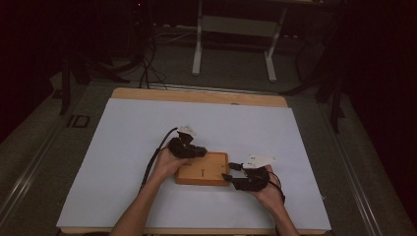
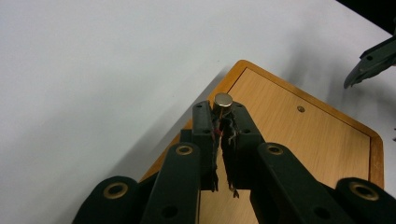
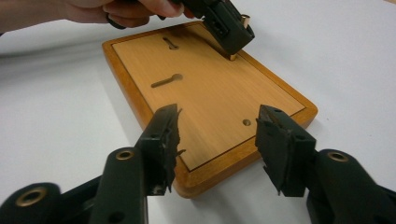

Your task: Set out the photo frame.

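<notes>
A wooden board (image 1: 202, 169) lies flat on the white sheet (image 1: 123, 147) that covers the table, near the person's edge. The left gripper (image 2: 223, 108) stands over the board's far-left corner, its jaws clamped together on a small brass peg (image 2: 223, 100) (a round-headed pin, upright, head showing above the tips). In the right gripper view the peg's foot seems to meet the board near its rim, though the jaws hide most of it. The right gripper (image 3: 217, 126) sits at the board's near-right corner, jaws apart with nothing between them, straddling the corner by a small hole (image 3: 246, 122). Two keyhole slots (image 3: 166, 80) are cut in the board.
</notes>
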`<state>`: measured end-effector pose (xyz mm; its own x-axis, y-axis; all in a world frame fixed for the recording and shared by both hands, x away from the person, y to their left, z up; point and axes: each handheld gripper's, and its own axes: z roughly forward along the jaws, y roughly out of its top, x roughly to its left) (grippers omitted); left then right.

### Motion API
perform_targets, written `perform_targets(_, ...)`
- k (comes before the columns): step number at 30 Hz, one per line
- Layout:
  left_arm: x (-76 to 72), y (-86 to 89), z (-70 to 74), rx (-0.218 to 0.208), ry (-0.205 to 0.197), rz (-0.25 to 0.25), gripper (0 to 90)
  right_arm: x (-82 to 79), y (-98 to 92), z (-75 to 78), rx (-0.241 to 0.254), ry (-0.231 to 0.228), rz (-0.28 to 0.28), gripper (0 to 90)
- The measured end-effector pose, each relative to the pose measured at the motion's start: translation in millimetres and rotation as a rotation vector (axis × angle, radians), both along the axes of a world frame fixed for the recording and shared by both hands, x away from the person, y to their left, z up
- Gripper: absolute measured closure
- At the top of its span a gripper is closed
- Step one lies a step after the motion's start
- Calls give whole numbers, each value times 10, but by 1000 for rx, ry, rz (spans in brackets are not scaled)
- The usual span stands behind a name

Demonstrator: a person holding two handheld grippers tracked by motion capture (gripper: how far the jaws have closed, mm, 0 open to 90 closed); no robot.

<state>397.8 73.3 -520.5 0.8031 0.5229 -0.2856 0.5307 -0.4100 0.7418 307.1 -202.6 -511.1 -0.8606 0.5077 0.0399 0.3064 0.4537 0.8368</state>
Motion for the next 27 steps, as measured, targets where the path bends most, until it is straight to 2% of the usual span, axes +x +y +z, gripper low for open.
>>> perform_targets(8, 12, 0, -5, 0, 6, -1, 845, -34, -21, -1, -7, 2, 2, 449)
perform_targets(9, 18, 1, -8, -2, 13, 1, 846, -46, -30, 1, -6, 3, 1, 415)
perform_targets(13, 22, -1, -11, -6, 19, 6, 847, -59, -39, 4, -4, 2, 9, 392)
perform_targets(14, 34, 1, -12, -7, 26, 4, 848, -71, -46, 1, -14, 0, 12, 351)
perform_targets(21, 44, -3, -10, -6, 36, 5, 849, -63, -40, -43, -48, 9, 23, 269)
perform_targets(27, 49, -3, -15, -9, 38, 7, 850, -39, -12, -93, -83, 19, -5, 187)
